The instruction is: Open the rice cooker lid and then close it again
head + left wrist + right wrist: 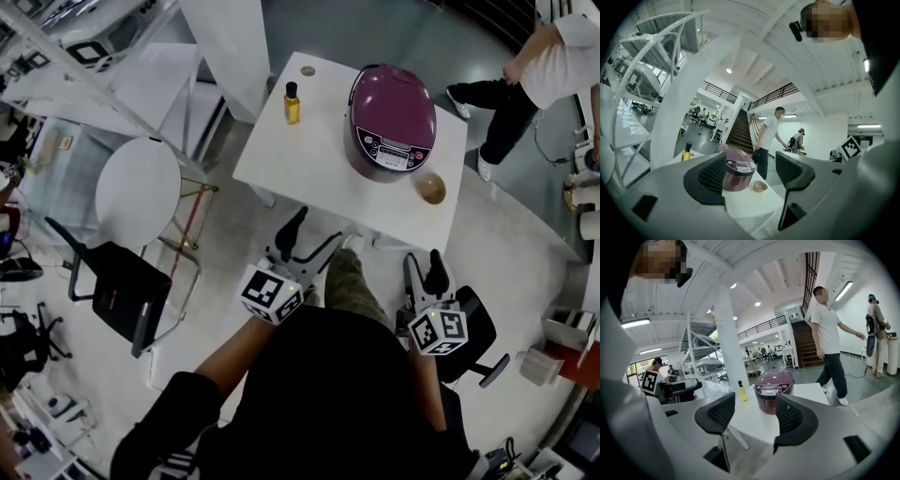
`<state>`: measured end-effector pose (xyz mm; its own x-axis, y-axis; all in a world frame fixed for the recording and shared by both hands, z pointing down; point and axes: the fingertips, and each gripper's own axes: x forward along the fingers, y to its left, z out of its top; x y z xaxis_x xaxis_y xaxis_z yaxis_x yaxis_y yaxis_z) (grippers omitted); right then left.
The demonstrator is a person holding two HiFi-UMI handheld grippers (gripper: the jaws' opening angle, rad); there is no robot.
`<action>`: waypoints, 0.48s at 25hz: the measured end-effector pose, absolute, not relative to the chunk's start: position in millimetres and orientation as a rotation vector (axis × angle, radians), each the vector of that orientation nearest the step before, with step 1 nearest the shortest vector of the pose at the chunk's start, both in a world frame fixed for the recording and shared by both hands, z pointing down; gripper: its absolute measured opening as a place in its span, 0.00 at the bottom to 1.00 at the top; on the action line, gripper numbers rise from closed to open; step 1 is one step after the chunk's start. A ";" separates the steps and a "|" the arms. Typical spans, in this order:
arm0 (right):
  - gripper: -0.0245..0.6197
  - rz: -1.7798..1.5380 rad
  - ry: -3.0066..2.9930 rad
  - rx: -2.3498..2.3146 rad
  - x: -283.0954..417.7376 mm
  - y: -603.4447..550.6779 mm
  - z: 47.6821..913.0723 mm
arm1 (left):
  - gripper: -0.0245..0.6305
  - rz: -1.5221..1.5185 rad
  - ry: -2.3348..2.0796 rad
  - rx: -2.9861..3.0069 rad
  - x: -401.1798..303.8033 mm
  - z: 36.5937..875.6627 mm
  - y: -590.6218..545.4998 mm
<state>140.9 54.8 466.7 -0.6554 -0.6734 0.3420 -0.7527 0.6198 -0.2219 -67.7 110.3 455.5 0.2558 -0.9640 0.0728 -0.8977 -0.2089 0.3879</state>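
- Head view: I hold my left gripper (314, 234) and my right gripper (424, 267) low on the near side of the white table (309, 169), both clear of its edge. The purple rice cooker (393, 120) sits on the far right part of the table with its lid down and its button panel facing me. A small bowl (431, 188) stands just beside it on the near right. A yellow bottle (292, 103) stands apart to its left. A person (548, 56) stands at the far right.
- Left gripper view: my fingers (710, 178) are spread apart with nothing between them. The cooker and the bowl show well beyond the gap.
- Right gripper view: these fingers (794, 420) are released too and grasp nothing. The cooker stands far ahead, with the bottle to its left.
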 end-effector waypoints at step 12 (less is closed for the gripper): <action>0.40 0.523 -2.688 1.067 130.0 0.3 465.9 | 0.50 -0.288 -1.749 2.183 -63.6 443.5 66.7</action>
